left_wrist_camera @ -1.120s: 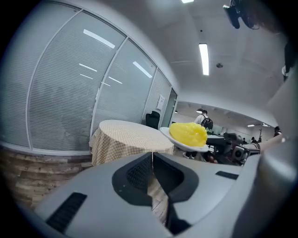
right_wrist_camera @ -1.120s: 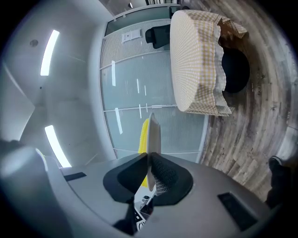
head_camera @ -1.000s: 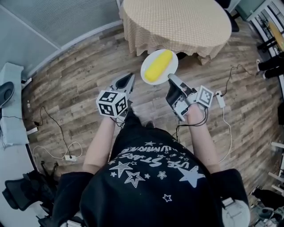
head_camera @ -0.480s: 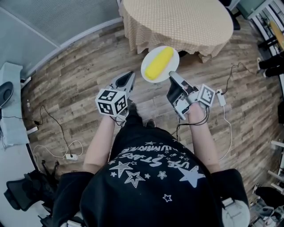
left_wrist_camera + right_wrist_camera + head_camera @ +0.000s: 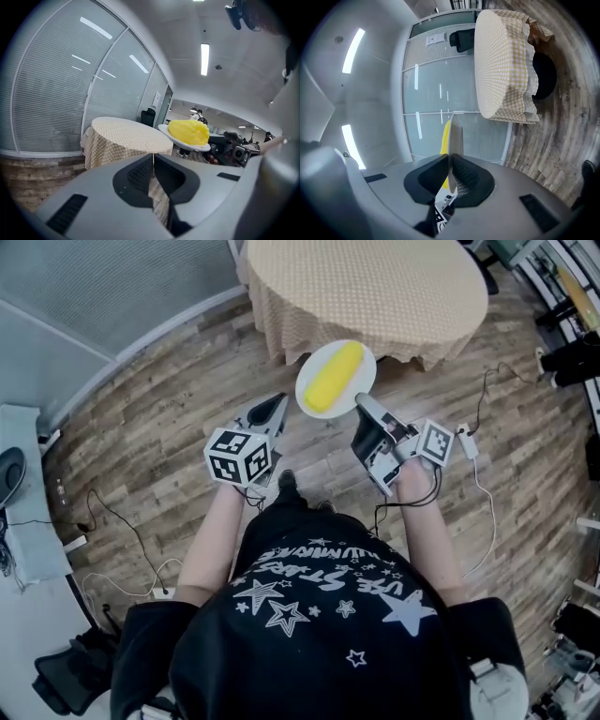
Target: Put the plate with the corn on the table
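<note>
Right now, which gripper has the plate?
The right gripper, jaws shut on the plate at its rim. The left gripper is shut on nothing, clear of the plate.

the table [image 5: 366, 287] wears a matt checked cloth [image 5: 281, 329]; the floor [image 5: 159, 418] is grainy wood-look plank. the plate [image 5: 364, 367] looks smooth and glossy, the corn [image 5: 334, 377] waxy.

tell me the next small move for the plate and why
Probably carry the plate forward over the table: the right tool grips its rim, the corn lies on it, and it seems to hang short of the tabletop, above the floor.
</note>
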`<state>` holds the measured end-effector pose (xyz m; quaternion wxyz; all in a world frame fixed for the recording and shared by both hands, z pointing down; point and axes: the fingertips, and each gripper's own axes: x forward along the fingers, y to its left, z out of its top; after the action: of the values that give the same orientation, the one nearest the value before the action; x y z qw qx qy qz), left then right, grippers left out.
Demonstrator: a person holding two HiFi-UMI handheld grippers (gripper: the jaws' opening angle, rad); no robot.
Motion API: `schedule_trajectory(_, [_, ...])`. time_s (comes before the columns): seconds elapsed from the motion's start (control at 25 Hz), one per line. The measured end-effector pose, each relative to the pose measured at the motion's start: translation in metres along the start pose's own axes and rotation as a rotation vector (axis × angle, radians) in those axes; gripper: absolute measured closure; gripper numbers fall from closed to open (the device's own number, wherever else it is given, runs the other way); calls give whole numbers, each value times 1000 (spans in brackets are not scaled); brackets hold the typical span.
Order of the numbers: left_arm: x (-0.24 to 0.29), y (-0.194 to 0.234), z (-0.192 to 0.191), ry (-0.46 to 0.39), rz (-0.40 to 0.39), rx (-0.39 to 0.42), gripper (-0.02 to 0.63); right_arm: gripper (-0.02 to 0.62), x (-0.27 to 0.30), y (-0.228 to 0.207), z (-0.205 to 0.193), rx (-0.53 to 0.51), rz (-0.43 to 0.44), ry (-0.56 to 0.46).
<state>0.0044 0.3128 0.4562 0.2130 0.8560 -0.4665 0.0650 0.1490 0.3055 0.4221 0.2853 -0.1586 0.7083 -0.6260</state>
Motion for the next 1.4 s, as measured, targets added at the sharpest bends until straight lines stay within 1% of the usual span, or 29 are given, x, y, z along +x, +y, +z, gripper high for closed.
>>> schedule_trajectory(0.16, [24, 46, 26, 13, -36, 3, 592, 557, 47, -9, 23, -11, -15, -40])
schedule_trajectory(0.4, [26, 61, 39, 4, -67, 47, 592, 558, 56, -9, 30, -17, 7, -122])
schedule_trajectory(0.64, [33, 89, 47, 13, -88, 65, 592, 557, 78, -16, 36, -30, -6, -150])
schedule_trajectory(0.88, [38, 120, 55, 12, -61, 38, 592, 557, 106, -24, 47, -21, -26, -147])
schedule_trajectory(1.08, [47, 147, 63, 2, -21, 19, 592, 557, 128, -34, 59, -2, -20, -132])
schedule_trajectory(1.4, [91, 192, 86, -7, 27, 2, 592, 557, 183, -55, 108, 18, -4, -79])
